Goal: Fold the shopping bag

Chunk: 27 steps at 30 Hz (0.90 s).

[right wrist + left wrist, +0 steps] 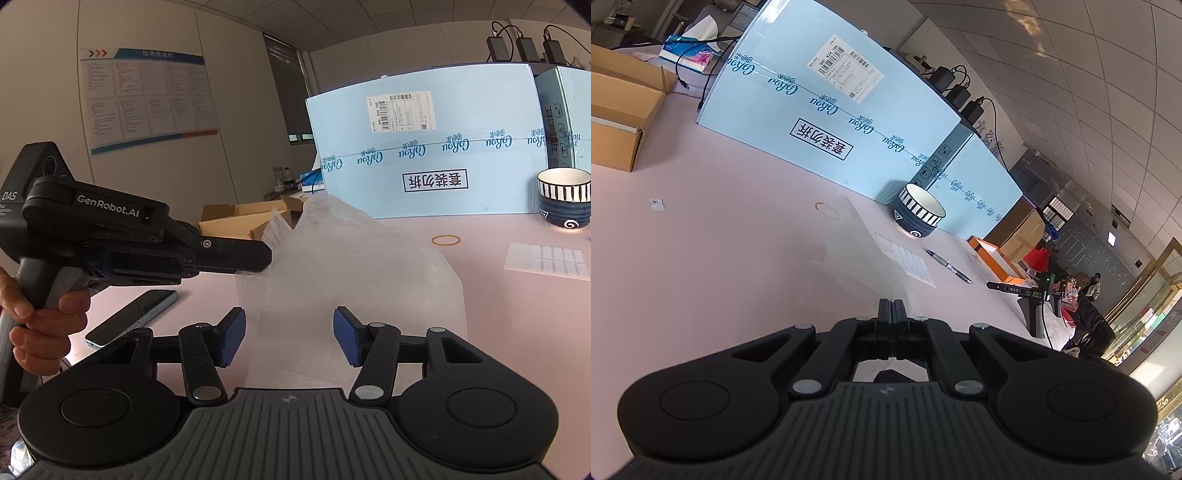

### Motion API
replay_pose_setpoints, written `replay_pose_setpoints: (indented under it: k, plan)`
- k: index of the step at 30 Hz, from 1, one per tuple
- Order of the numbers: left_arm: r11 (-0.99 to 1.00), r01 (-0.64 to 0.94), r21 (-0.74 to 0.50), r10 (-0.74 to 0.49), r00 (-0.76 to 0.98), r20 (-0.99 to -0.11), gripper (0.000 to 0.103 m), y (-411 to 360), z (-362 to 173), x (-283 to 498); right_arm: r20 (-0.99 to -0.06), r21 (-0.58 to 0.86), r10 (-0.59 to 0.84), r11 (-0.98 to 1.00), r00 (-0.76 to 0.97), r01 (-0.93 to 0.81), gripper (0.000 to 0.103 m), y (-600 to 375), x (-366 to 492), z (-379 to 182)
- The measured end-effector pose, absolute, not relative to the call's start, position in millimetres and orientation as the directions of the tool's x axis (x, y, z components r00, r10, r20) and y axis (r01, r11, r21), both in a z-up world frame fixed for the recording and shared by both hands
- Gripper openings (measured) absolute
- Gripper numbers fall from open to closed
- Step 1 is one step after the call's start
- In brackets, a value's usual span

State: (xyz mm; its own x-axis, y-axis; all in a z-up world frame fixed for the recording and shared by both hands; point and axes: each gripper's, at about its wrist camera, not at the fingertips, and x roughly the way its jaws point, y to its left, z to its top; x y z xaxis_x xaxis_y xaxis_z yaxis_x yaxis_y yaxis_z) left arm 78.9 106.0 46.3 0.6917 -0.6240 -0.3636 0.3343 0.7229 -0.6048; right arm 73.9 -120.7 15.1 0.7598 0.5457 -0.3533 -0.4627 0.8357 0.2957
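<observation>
The shopping bag (354, 273) is thin, translucent white plastic, lying on the pink table with its left part lifted into a peak. In the right wrist view my left gripper (264, 258) comes in from the left, shut on the bag's left edge and holding it up. In the left wrist view the left gripper (893, 306) has its jaws pressed together, with the faint bag (857, 251) spreading out ahead. My right gripper (289, 338) is open, its blue pads on either side of the bag's near edge, not closed on it.
A large light-blue carton (436, 147) stands at the back. A striped bowl (563, 199), a rubber band (446, 240), a sticker sheet (546, 260), a phone (133, 317) and open cardboard boxes (240, 221) lie on the table (517, 332). A pen (948, 266) lies near the bowl.
</observation>
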Motion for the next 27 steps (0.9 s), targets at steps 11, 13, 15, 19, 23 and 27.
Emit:
replay_pose_setpoints:
  k: [11,13,15,19,23,27]
  plan:
    - [0.743,0.282,-0.606,-0.580,0.723,-0.375,0.000,130,39,70,-0.273,0.266,0.506,0.857,0.818,-0.442,0.001,-140,62,22]
    - [0.756,0.253,-0.604,-0.555,0.736,-0.387,0.000,140,36,68,-0.252,0.246,0.475,0.874,0.843,-0.419,0.001,-153,57,28]
    - [0.765,0.229,-0.602,-0.534,0.747,-0.395,0.000,149,35,65,-0.238,0.225,0.438,0.893,0.867,-0.389,0.001,-167,54,36]
    - [0.781,0.188,-0.595,-0.490,0.775,-0.399,0.000,167,38,59,-0.216,0.195,0.372,0.922,0.903,-0.333,0.001,-197,54,51]
    - [0.797,0.177,-0.577,-0.452,0.809,-0.375,0.000,181,53,52,-0.203,0.196,0.322,0.939,0.925,-0.283,0.001,-219,55,57]
    - [0.812,0.185,-0.553,-0.433,0.828,-0.357,0.000,186,68,52,-0.214,0.231,0.273,0.947,0.938,-0.223,0.002,-239,61,52]
